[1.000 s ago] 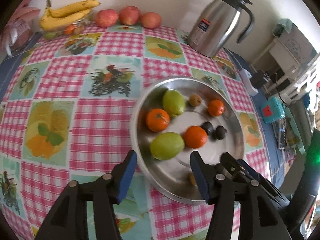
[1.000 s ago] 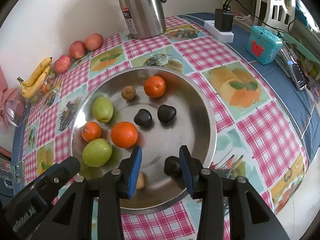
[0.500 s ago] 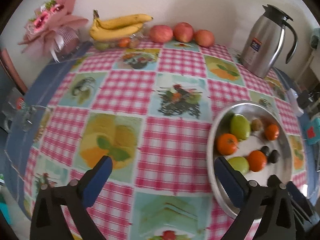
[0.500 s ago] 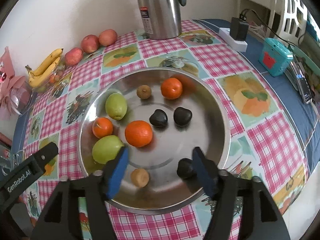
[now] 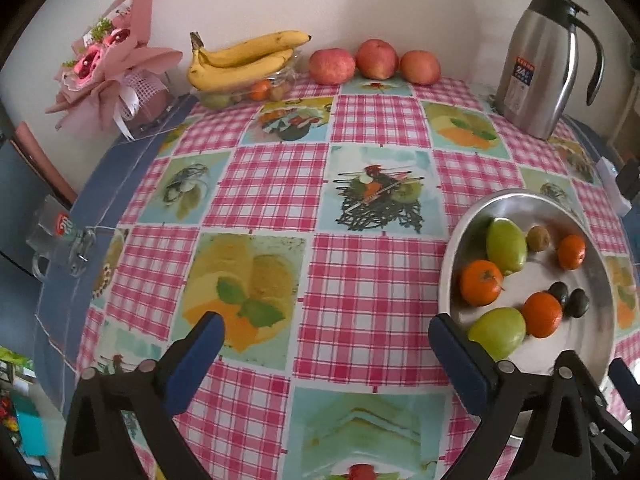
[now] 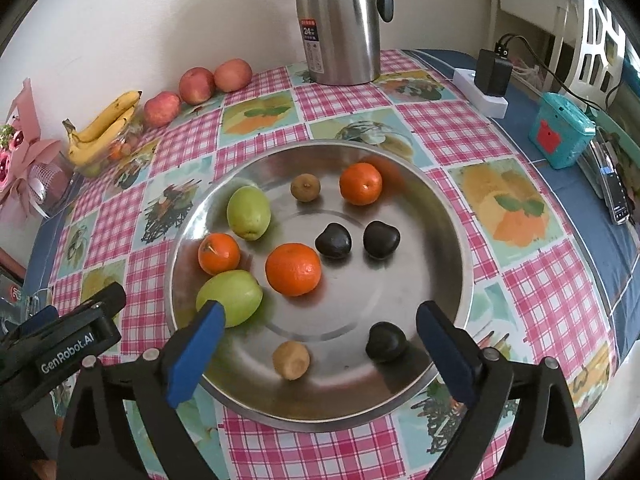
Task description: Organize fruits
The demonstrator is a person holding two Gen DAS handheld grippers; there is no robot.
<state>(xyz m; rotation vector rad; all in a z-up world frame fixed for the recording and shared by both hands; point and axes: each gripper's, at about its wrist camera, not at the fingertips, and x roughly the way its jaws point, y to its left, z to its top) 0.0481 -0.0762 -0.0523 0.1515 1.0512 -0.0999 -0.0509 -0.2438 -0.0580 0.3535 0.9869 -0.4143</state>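
A round steel tray [image 6: 452, 248] holds oranges [image 6: 293, 269], green fruits [image 6: 248, 212], small brown fruits [image 6: 291, 360] and dark fruits [image 6: 386, 342]. My right gripper [image 6: 318, 350] is open and empty above the tray's near edge. My left gripper [image 5: 326, 354] is open and empty over the checked tablecloth, left of the tray [image 5: 600, 344]. Bananas [image 5: 244, 60] lie on a clear container at the back wall, with three apples [image 5: 376, 60] beside them.
A steel thermos jug [image 6: 340, 24] stands at the back. A pink bouquet [image 5: 108, 68] sits at the back left corner. A power strip with a plug [image 6: 486, 84], a teal box [image 6: 560, 136] and a phone are on the blue cloth at the right.
Both grippers have opened wide. The left gripper has swung left and back from the tray, over the tablecloth. The right gripper has pulled back a little; a brown fruit lies uncovered.
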